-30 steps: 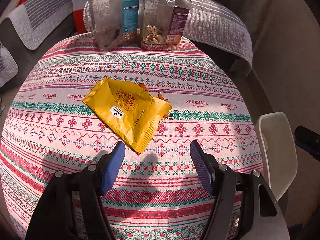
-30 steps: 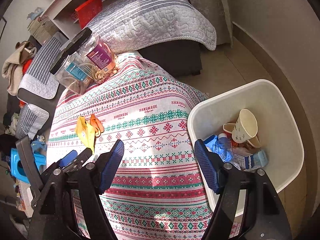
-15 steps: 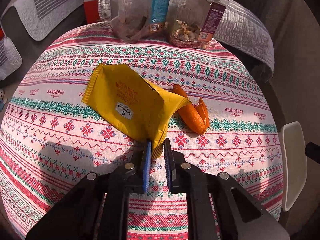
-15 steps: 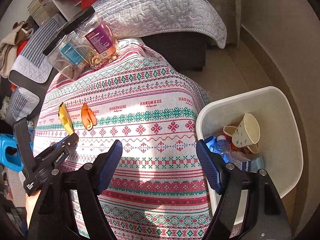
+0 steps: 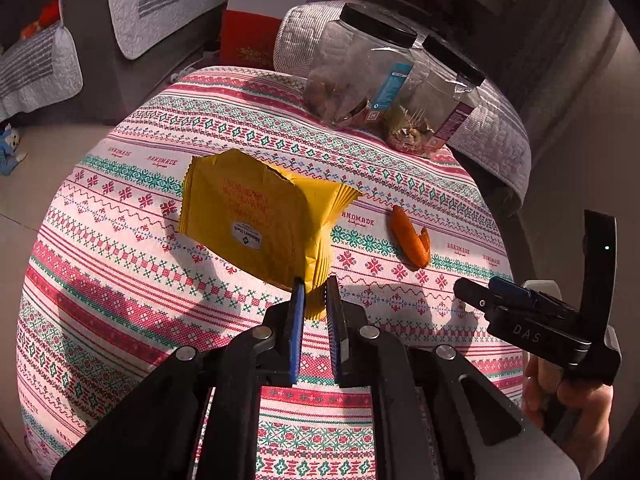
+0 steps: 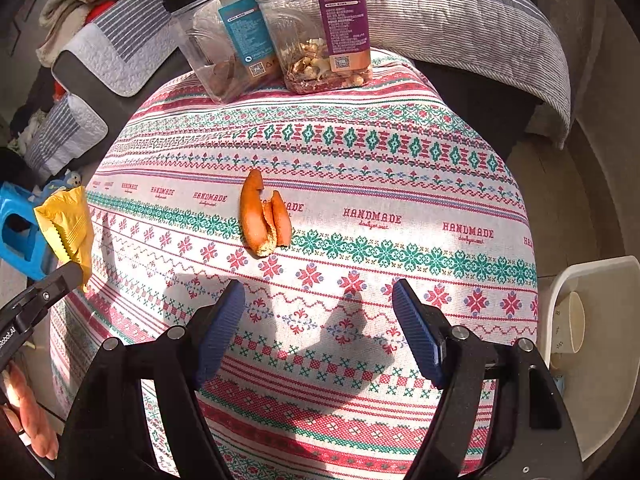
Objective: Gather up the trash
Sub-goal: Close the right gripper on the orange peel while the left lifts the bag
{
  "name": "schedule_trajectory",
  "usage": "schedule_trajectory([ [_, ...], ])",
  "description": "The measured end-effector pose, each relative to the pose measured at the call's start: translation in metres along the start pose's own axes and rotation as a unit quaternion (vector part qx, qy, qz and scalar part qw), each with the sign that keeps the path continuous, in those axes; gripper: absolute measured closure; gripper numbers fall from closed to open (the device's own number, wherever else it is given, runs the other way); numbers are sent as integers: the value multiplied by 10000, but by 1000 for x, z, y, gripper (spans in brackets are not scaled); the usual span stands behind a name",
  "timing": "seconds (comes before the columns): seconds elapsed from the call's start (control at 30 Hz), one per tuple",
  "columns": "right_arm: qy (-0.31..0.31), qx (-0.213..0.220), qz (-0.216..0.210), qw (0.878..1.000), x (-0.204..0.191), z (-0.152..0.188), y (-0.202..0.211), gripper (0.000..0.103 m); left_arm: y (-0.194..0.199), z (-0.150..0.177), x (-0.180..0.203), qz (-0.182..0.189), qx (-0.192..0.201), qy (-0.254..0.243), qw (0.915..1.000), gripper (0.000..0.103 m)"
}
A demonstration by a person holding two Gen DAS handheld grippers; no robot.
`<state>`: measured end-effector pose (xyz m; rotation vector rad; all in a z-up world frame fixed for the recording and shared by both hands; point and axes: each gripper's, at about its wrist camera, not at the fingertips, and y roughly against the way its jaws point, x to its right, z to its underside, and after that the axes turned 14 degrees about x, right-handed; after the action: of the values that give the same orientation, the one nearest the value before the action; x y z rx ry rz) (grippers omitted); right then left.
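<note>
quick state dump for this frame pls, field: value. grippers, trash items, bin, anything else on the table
left gripper: shut on corner of yellow wrapper, wrapper lifted off the cloth
right gripper: open, holding nothing, above the tablecloth short of the orange peel
orange peel: lying on the cloth, untouched
bin: white, at table's right edge, paper cup inside
other: two jars with black lids at far edge

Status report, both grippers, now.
Left gripper shut on yellow wrapper, lifted. Right gripper open, short of orange peel. Bin at right. Nothing in the way.
</note>
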<state>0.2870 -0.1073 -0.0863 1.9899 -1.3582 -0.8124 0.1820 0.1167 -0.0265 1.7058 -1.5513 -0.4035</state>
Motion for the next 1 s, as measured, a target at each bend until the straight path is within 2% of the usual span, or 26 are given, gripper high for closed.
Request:
schedule_trajectory([
  [0.1, 369, 188, -30, 9991, -24, 1, -11, 23, 13, 0, -9, 50, -42, 94, 9999, 92],
  [0.2, 674, 314, 34, 9972, -39, 2, -23, 23, 21, -1, -16, 49, -34, 143, 9999, 92],
  [0.37, 821, 458, 130, 9955, -49, -3, -36, 23, 21, 0, -22, 125, -111, 294, 9994, 92],
  [0.43, 856, 458, 179, 9951, -52, -6, -43, 28, 21, 0, -18, 175, -129, 280, 9994, 92],
  [0.47, 862, 408, 191, 9953, -52, -8, -48, 34, 22, 0, -16, 200, -123, 254, 9994, 92],
  [0.53, 868, 293, 241, 9955, -51, -7, -56, 53, 24, -2, -11, 237, -81, 208, 9995, 92],
  [0.6, 887, 370, 340, 9948, -51, -9, -56, 80, 26, -3, -8, 275, -48, 176, 9995, 92],
  [0.73, 634, 484, 166, 9967, -50, -13, -44, 83, 30, -6, -4, 339, -5, 186, 9993, 92],
  [1.0, 575, 676, -179, 9959, -64, -18, -12, 84, 44, -15, -2, 435, 120, 298, 9985, 92],
])
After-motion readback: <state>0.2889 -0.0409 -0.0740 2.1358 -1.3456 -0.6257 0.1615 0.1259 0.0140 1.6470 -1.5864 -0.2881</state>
